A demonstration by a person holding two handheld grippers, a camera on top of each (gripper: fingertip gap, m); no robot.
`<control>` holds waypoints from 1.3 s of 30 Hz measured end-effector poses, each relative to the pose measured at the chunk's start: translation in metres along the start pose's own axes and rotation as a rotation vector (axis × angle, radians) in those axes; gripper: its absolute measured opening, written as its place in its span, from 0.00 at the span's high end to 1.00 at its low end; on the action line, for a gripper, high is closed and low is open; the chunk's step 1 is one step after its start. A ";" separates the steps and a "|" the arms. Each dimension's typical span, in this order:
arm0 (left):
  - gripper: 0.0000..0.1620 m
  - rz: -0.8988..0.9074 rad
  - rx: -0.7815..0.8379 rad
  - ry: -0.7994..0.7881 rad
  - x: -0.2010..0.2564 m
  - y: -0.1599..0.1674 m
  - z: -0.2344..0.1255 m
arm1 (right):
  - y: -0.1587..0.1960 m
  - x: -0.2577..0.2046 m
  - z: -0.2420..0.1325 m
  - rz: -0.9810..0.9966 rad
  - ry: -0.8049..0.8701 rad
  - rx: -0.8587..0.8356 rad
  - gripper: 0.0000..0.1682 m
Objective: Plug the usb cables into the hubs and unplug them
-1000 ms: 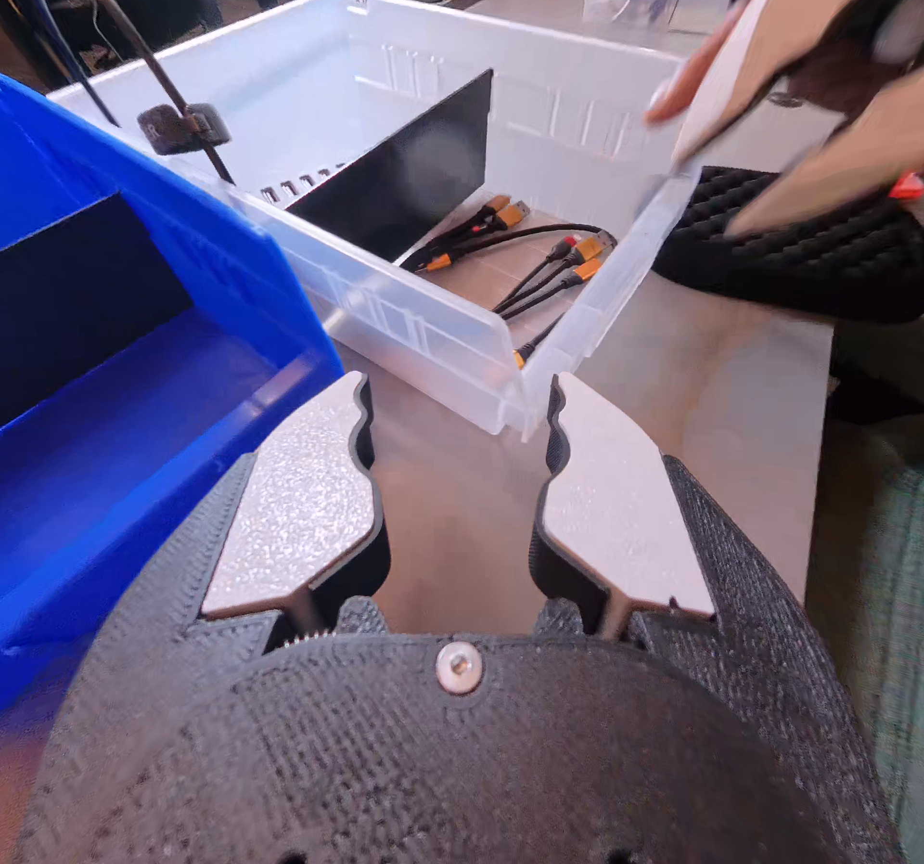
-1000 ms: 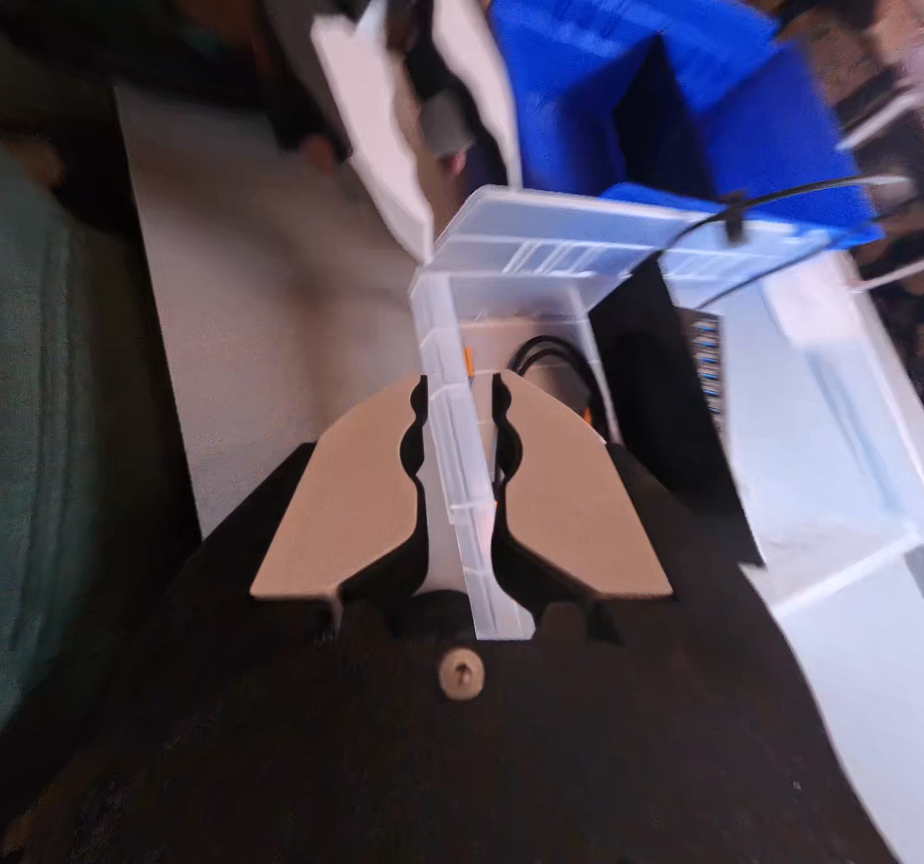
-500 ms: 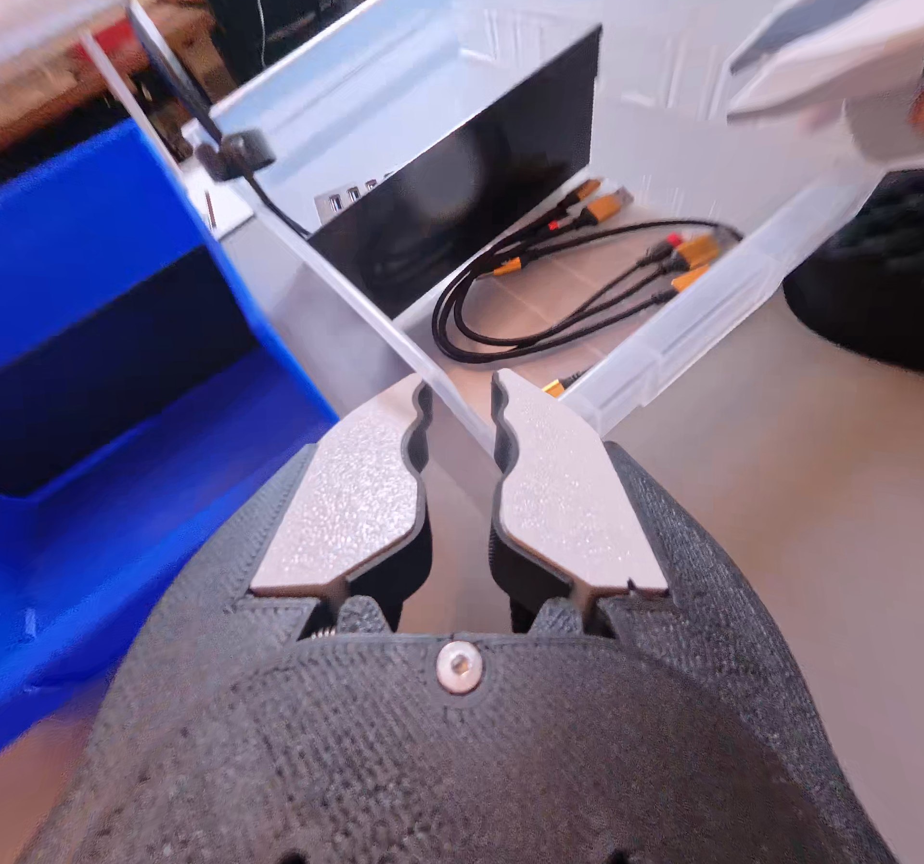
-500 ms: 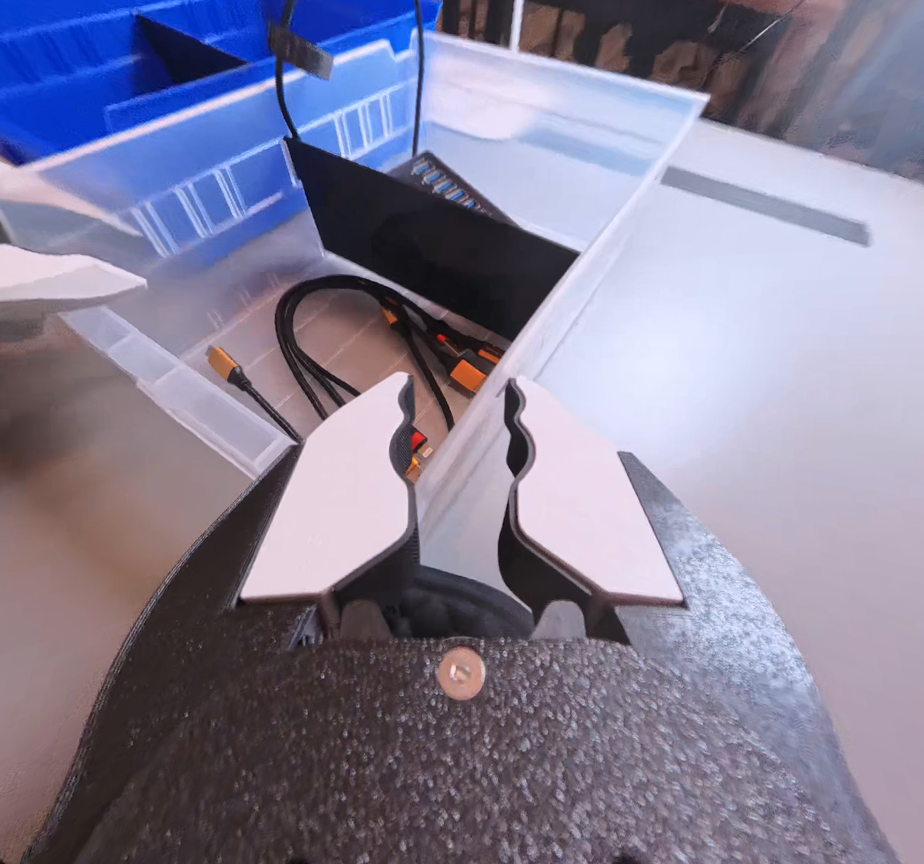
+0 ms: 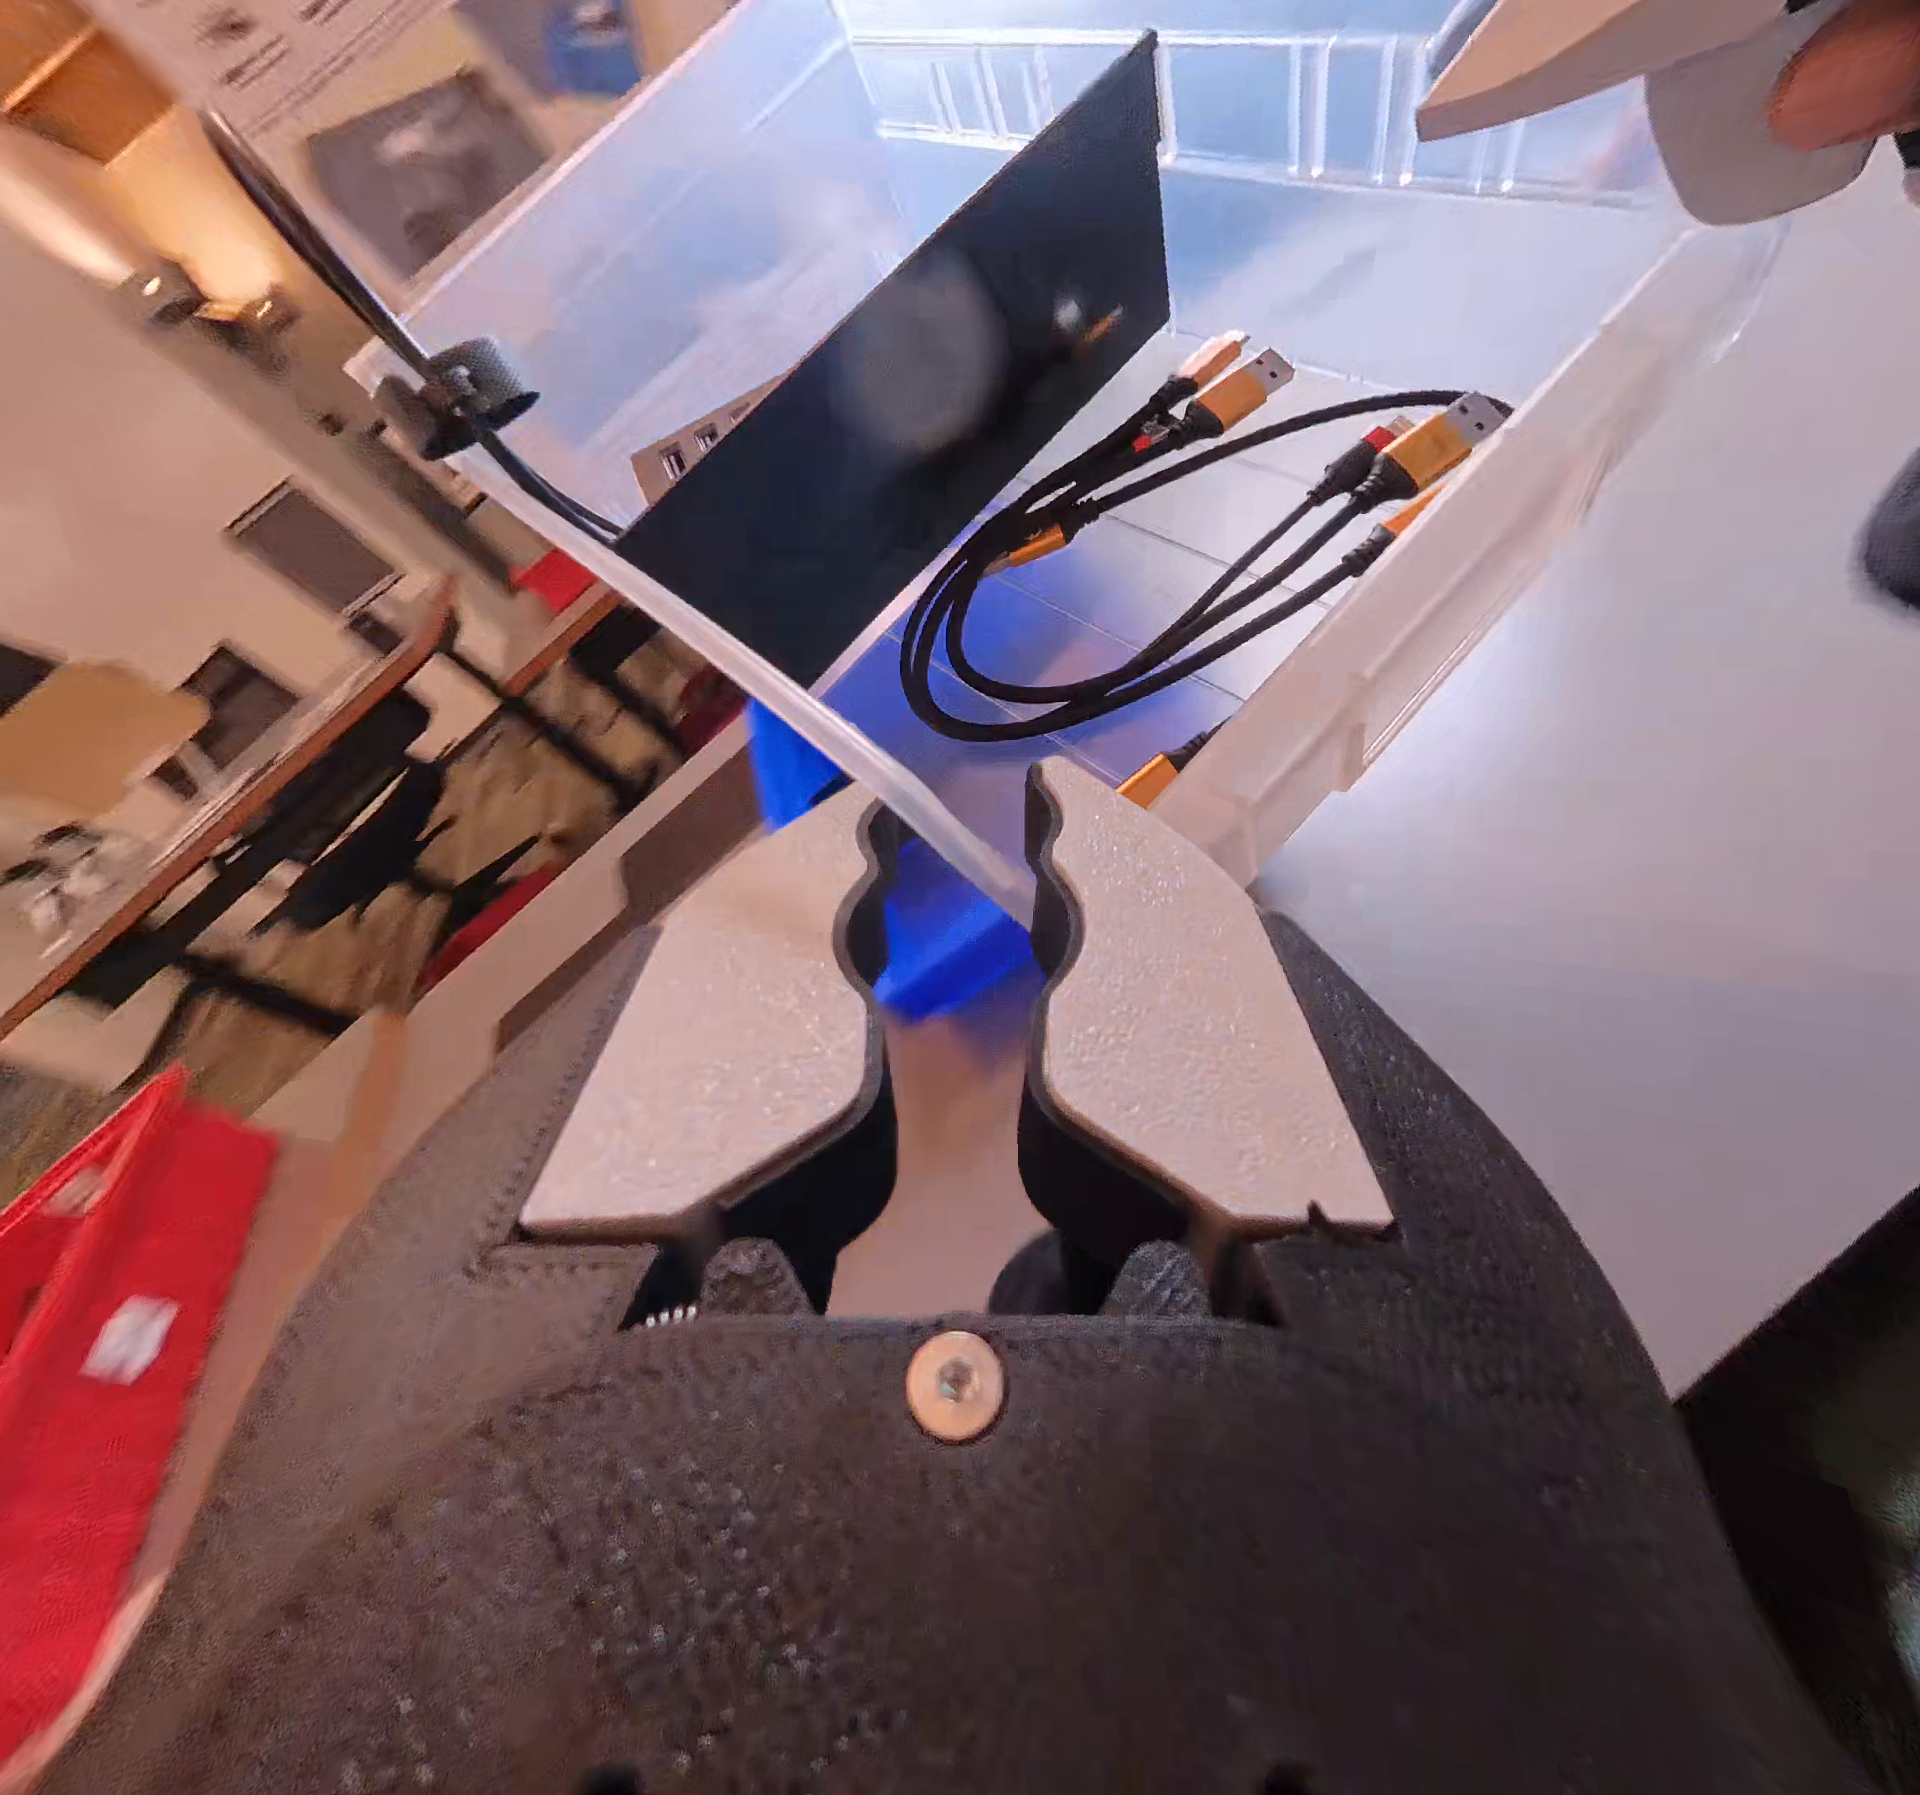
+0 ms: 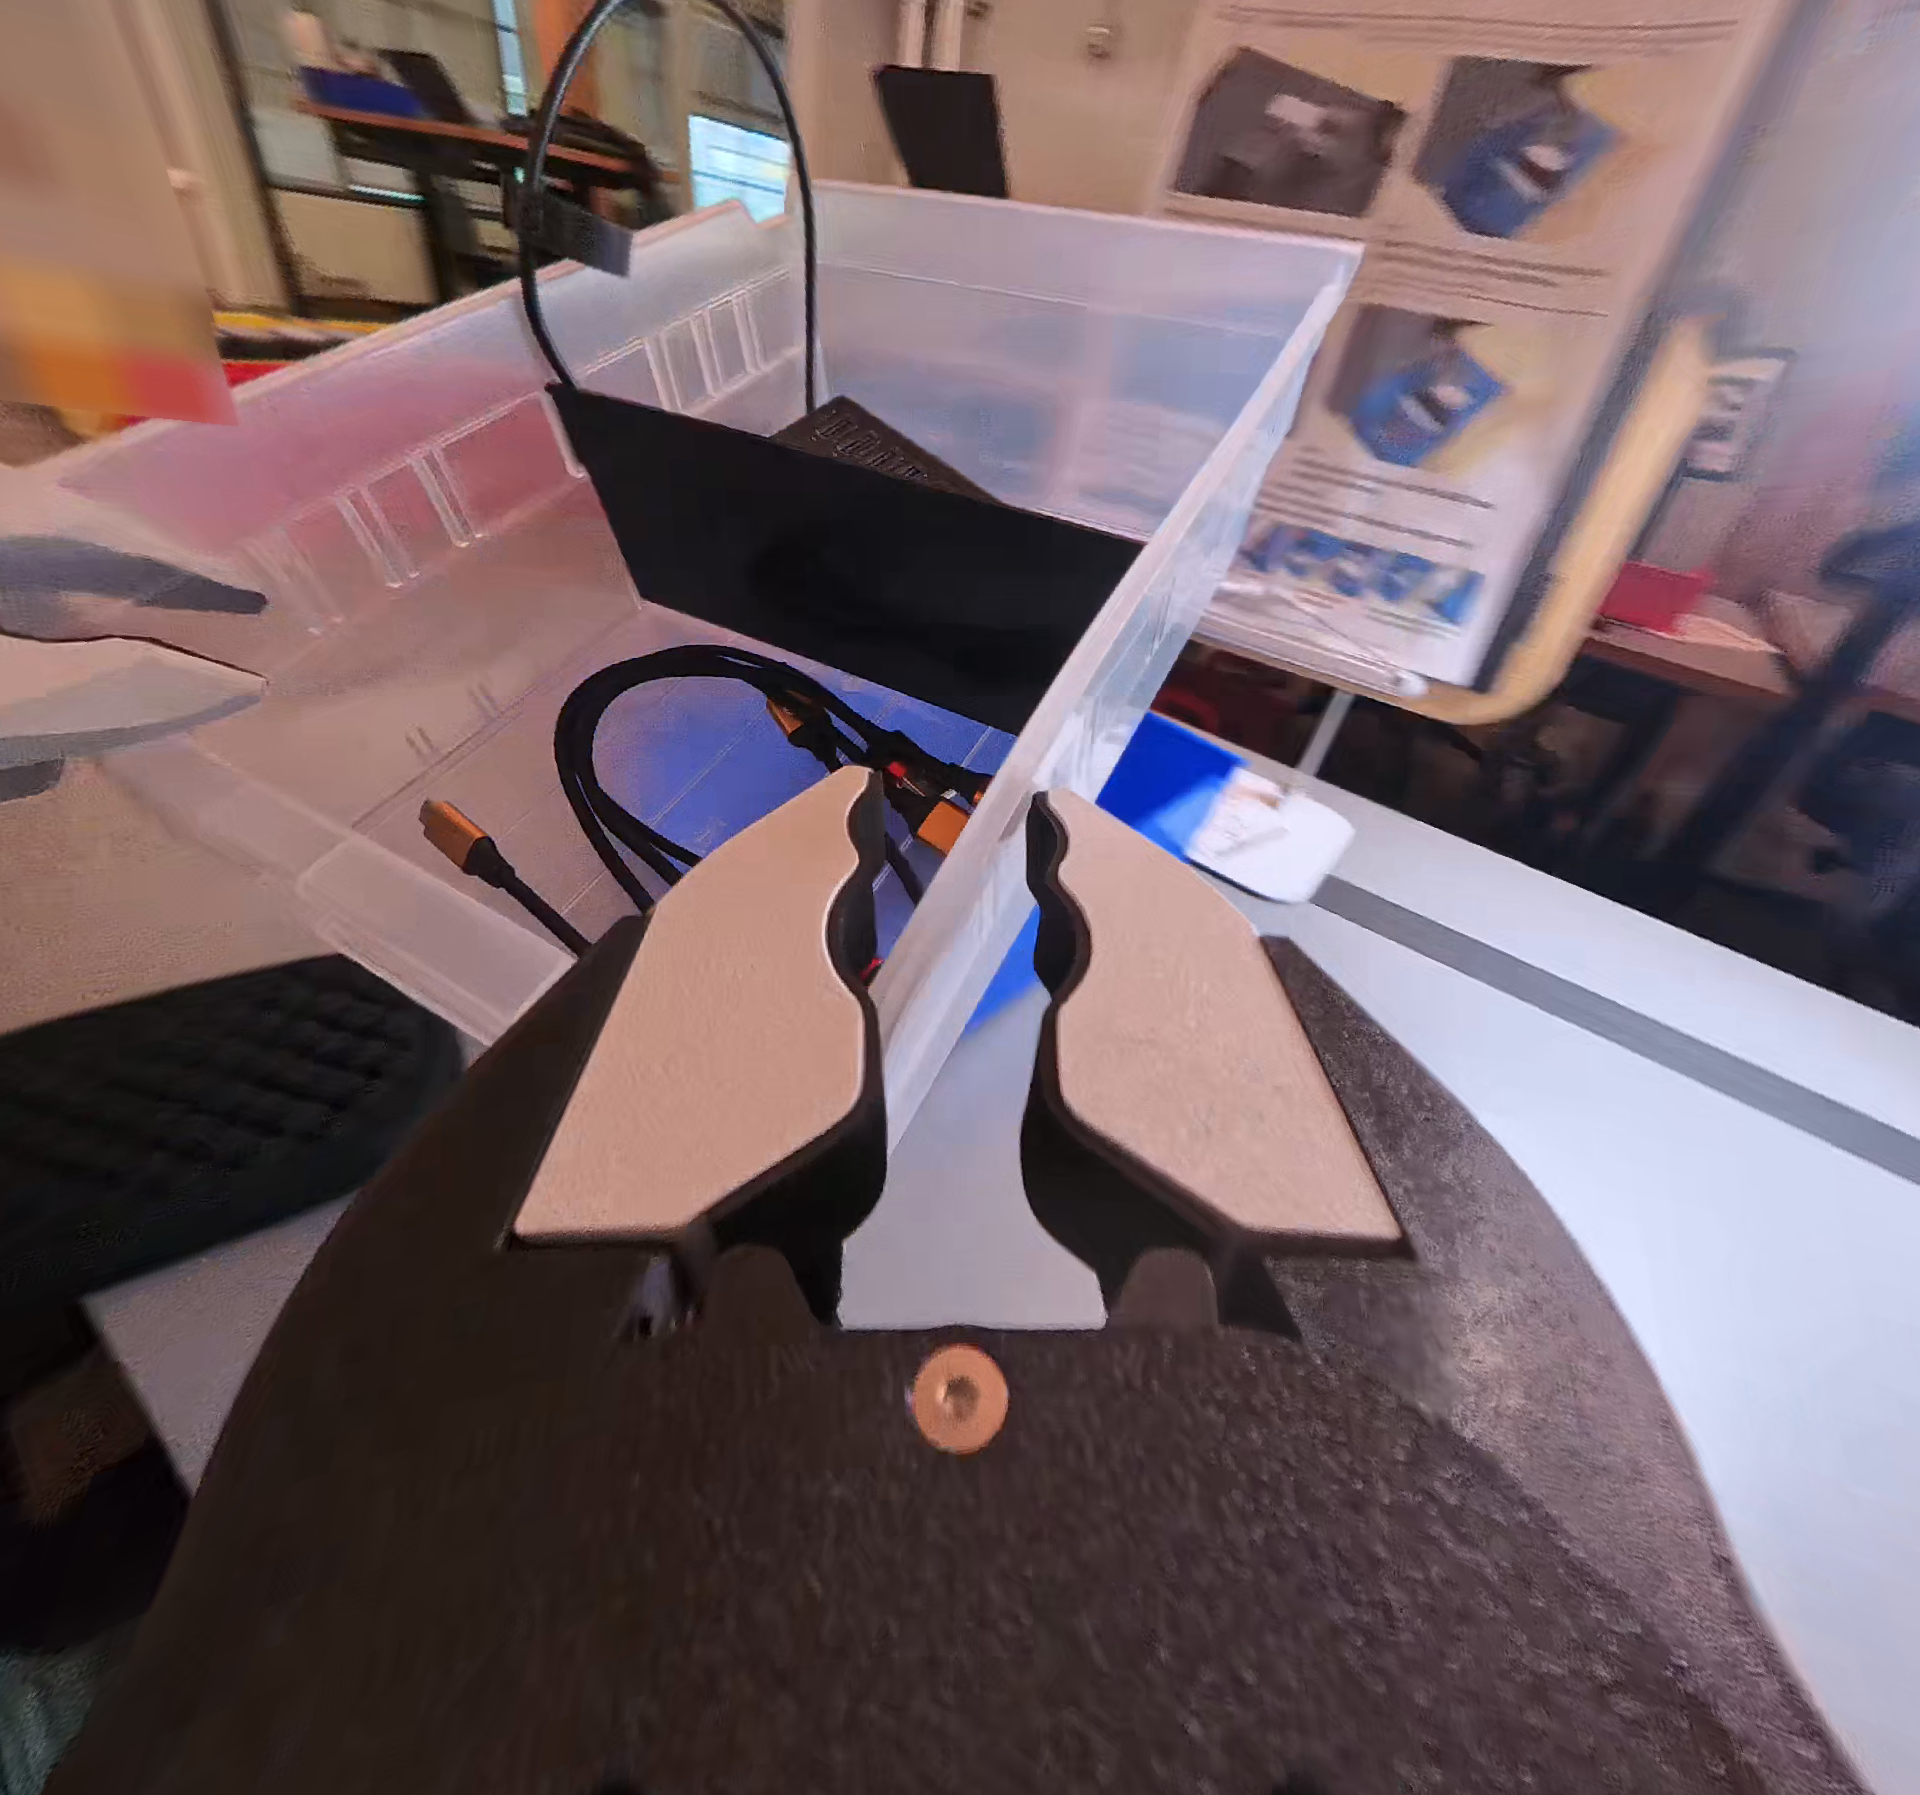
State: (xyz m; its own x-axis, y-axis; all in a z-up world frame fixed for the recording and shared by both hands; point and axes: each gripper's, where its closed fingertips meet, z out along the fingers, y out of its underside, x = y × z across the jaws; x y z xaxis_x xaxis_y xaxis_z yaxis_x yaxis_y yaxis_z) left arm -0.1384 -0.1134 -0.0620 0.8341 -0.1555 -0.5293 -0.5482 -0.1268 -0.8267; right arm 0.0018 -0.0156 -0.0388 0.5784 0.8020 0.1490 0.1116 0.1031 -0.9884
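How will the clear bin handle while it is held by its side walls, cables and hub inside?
The clear bin looks thin-walled, so it may flex where each gripper pinches. It is tilted; the loose usb cables could slide. The black divider probably stiffens it.

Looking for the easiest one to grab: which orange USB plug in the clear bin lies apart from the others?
The lone plug by the low end wall of the clear bin; the other plugs bunch together farther in.

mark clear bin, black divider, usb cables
clear bin [image 5: 1475, 592], left wrist view, near side wall.
black divider [image 5: 935, 457], left wrist view, middle of its face.
usb cables [image 5: 1060, 696], left wrist view, looped black cord.
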 end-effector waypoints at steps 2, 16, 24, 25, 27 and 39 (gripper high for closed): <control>0.85 0.004 -0.093 -0.057 -0.035 0.027 -0.033 | -0.008 -0.046 0.039 0.018 -0.132 -0.007 0.84; 0.84 -0.227 -0.622 -0.005 -0.077 0.225 -0.082 | 0.119 -0.201 0.167 0.165 -0.482 -0.336 0.79; 0.73 -0.189 -0.482 -0.078 -0.097 0.203 -0.077 | 0.103 -0.143 0.142 -0.133 -0.502 -0.351 0.64; 0.73 -0.166 -0.411 -0.071 -0.097 0.184 -0.078 | 0.112 -0.132 0.146 -0.186 -0.499 -0.423 0.66; 0.73 -0.096 -0.319 0.025 -0.075 0.152 -0.069 | 0.140 -0.116 0.155 -0.352 -0.495 -0.599 0.65; 0.80 0.221 -0.725 0.582 0.029 0.223 0.021 | 0.211 -0.067 0.110 -0.685 -0.481 -0.918 0.83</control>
State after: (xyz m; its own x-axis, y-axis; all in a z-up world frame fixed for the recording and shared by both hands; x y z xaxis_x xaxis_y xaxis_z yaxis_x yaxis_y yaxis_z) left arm -0.2351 -0.1251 -0.2657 0.6531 -0.6866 -0.3194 -0.7571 -0.5823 -0.2963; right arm -0.1023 0.0170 -0.2609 -0.1550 0.8995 0.4085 0.9096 0.2913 -0.2963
